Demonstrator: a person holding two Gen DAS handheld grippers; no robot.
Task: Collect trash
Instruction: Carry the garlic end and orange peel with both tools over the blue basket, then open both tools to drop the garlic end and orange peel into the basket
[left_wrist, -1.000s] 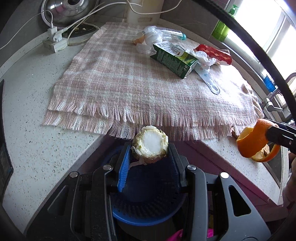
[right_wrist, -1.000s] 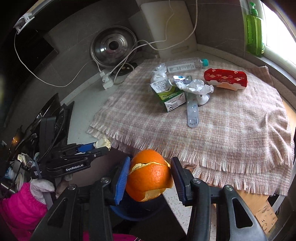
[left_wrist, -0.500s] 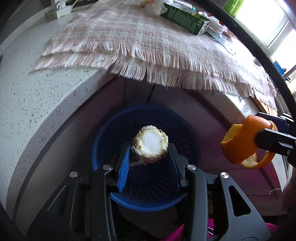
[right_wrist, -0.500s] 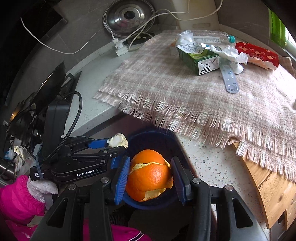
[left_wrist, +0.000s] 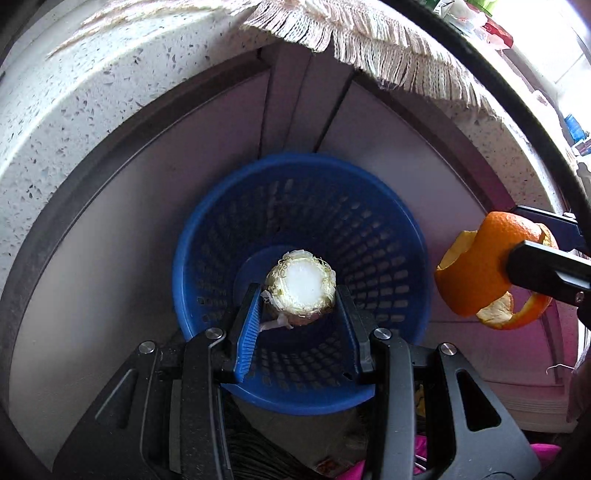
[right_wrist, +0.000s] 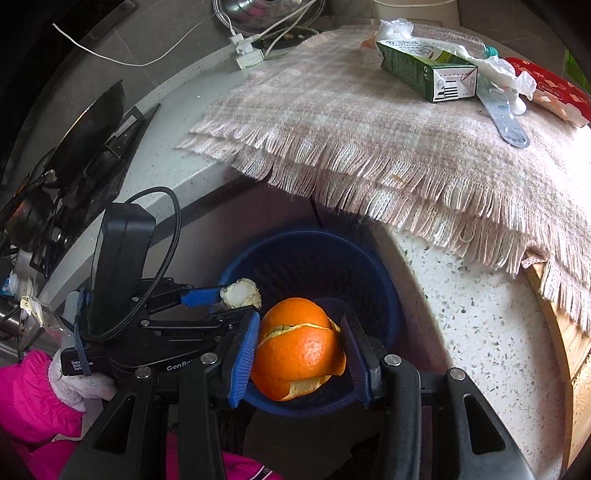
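Your left gripper (left_wrist: 299, 295) is pinching a pale vegetable stub (left_wrist: 300, 291), with its cut white face turned toward the camera. In the left wrist view the stub sits at centre frame, directly over the open mouth of the blue perforated basket (left_wrist: 388, 236). The basket stands below the rounded edge of the speckled countertop (left_wrist: 92, 122), against the cabinet front.

Your right gripper (right_wrist: 299, 343) is pinching a curled orange peel (right_wrist: 299, 347) between its blue pad and its black pad. In the right wrist view the peel sits at lower centre, over the near rim of the basket. In the left wrist view the same peel appears at the right edge of the frame, just outside the basket rim.

In the right wrist view your left gripper enters from the left, held by a white-gloved hand (right_wrist: 79, 384) with a pink sleeve (right_wrist: 29, 406).

The remaining trash lies on the fringed checked cloth (right_wrist: 351, 122) in the upper right of the right wrist view:
- a green carton (right_wrist: 424, 72) lying on its side;
- crumpled white paper (right_wrist: 495, 68) just beside it;
- a clear plastic bottle (right_wrist: 447, 38) behind the carton;
- a red wrapper (right_wrist: 554, 92) at the far right;
- a flat grey strip (right_wrist: 506, 122) in front of the paper.
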